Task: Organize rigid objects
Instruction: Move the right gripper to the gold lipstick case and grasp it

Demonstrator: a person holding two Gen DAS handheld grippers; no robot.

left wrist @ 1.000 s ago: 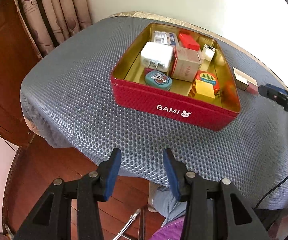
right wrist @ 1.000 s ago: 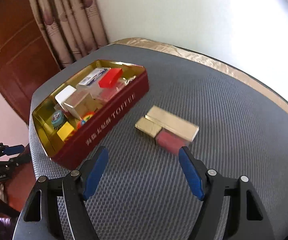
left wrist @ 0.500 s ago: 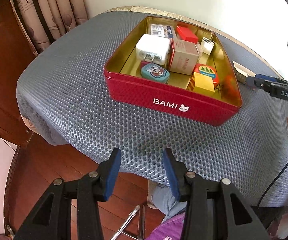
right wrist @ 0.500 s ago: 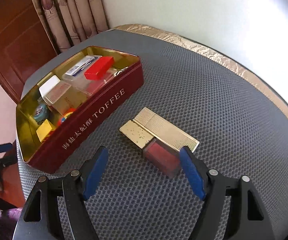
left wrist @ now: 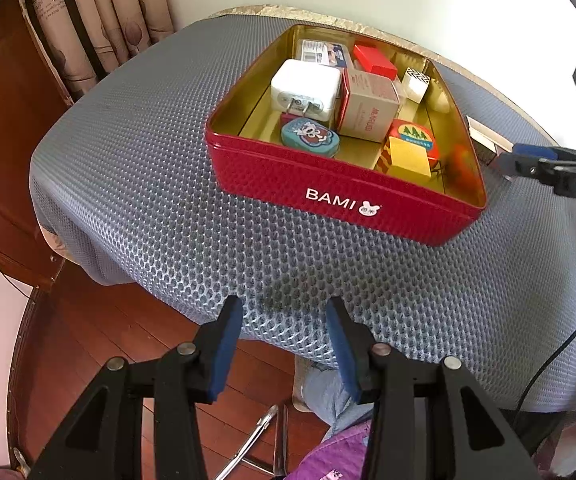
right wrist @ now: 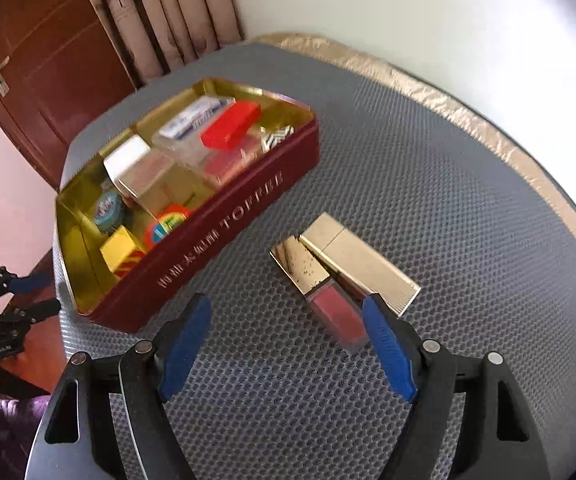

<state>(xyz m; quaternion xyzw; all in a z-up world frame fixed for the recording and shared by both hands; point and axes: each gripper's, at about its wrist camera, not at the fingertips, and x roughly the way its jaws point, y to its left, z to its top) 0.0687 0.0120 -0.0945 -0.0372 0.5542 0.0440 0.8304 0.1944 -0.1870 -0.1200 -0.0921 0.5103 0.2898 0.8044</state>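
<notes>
Right gripper (right wrist: pixel 288 344) was brought closer over gold-capped red lip gloss tube (right wrist: pixel 320 284) beside gold ribbed case (right wrist: pixel 362 264), jaws apart, nothing held. Both lay outside red rectangular toffee tin (right wrist: pixel 223 228); pickup judged next. Left gripper (left wrist: pixel 283 344) was kept idle, jaws apart.

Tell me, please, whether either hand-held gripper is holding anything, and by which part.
Nothing is held. The left hand-held gripper and right hand-held gripper are both open and empty.

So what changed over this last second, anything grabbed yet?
Nothing grabbed. The right gripper moved in toward the lip gloss and gold case, jaws open. The left gripper stayed open, off the table edge. The tin and its contents stayed put.
</notes>
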